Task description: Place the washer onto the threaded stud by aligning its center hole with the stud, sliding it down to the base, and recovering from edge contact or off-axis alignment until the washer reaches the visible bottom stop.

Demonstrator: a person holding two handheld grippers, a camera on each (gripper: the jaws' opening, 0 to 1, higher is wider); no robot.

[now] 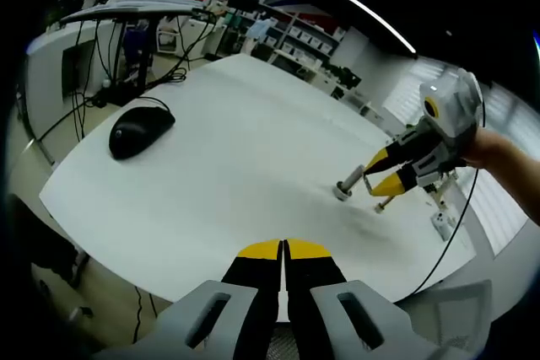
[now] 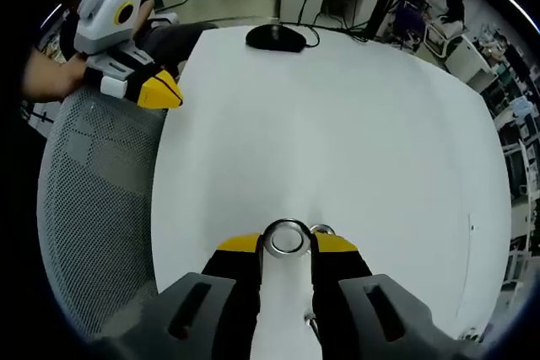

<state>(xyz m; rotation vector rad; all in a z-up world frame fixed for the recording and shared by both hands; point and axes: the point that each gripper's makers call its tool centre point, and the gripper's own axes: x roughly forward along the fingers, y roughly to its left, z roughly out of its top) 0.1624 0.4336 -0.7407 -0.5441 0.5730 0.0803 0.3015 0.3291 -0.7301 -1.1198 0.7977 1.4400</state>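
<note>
Right gripper view: washer (image 2: pixel 286 239) between jaws

Left gripper view looks across the white table (image 1: pixel 228 141) from its edge — right gripper view sits close above it.

One washer (image 2: pixel 286 239), one computer mouse (image 1: pixel 139 131), one white table (image 1: pixel 245 149), one mesh chair (image 2: pixel 97 208), two grippers.

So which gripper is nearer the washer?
Right. The right gripper holds the washer between its jaws; the left gripper hangs well off, past the table edge.
</note>
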